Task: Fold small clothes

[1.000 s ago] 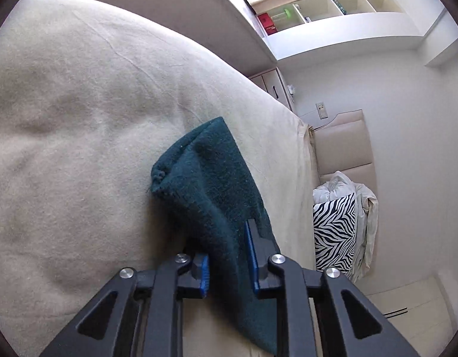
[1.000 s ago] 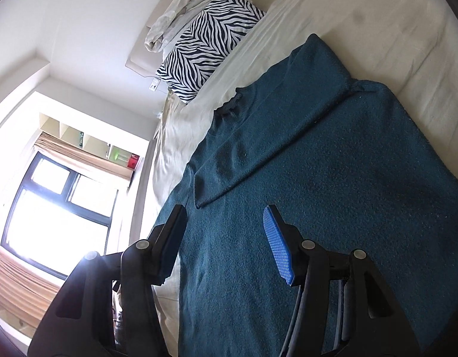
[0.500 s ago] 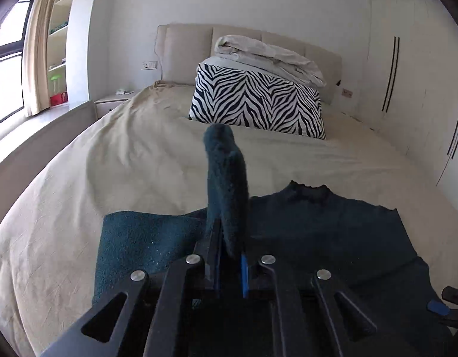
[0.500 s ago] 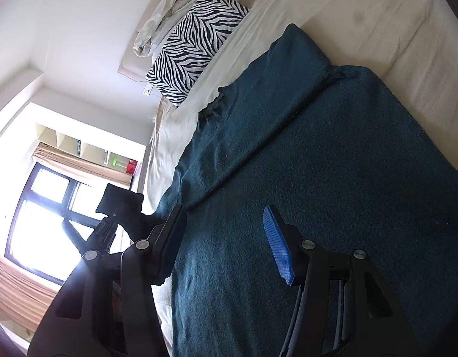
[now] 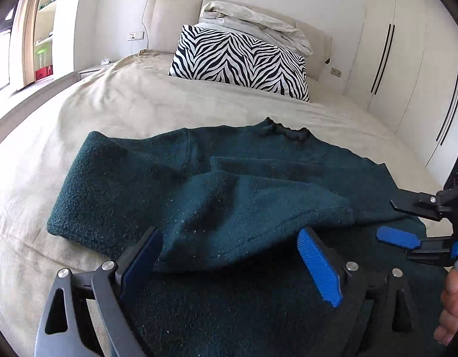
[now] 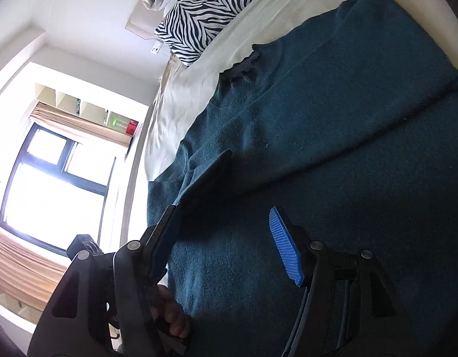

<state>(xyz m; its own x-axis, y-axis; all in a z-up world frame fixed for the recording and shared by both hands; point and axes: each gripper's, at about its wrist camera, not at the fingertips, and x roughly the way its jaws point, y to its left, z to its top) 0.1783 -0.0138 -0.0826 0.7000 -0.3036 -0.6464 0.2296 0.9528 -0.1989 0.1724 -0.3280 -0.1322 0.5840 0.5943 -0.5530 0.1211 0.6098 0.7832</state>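
Observation:
A dark teal knit sweater (image 5: 273, 163) lies flat on the beige bed (image 5: 124, 104), collar toward the pillow. Its left sleeve (image 5: 229, 205) is folded across the body. My left gripper (image 5: 229, 255) is open, its blue pads on either side of the sleeve's cuff end, which lies loose between them. My right gripper (image 6: 226, 238) is open and empty just above the sweater (image 6: 333, 148) body; it also shows at the right edge of the left wrist view (image 5: 413, 223).
A zebra-striped pillow (image 5: 240, 62) with a crumpled pale blanket (image 5: 252, 20) on it leans against the headboard. White wardrobes (image 5: 407, 59) stand at the right. A window (image 6: 56, 184) and shelves are on the left side.
My left gripper carried the sleeve up and over onto the sweater's body, then opened and let it go. My right gripper stayed open over the sweater.

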